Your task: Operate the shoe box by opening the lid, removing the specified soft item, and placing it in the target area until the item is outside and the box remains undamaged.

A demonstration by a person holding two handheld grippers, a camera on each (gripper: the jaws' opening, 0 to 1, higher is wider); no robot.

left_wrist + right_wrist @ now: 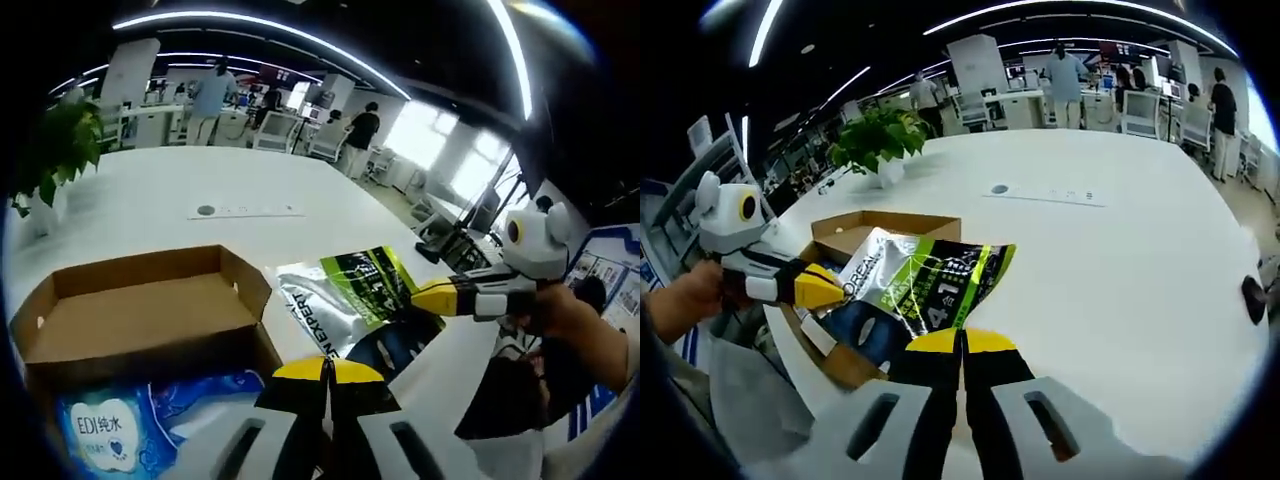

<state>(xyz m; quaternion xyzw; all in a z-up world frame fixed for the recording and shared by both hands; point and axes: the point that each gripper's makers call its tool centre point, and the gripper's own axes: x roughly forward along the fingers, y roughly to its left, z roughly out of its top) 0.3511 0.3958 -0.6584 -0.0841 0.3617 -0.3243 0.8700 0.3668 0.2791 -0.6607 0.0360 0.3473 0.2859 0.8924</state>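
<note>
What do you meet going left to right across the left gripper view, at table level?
Potted plant → open cardboard shoe box → silver and green pouch → right gripper, its jaws shut on the pouch's edge → person's hand.

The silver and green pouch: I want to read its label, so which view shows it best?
The right gripper view: the pouch lies unobstructed, its face toward the camera, held by the right gripper. The left gripper view shows it smaller, partly hidden.

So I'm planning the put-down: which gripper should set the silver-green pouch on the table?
Right. The right gripper is clamped on the pouch, beside the open box, with bare table ahead. The left gripper is shut, holding nothing.
</note>
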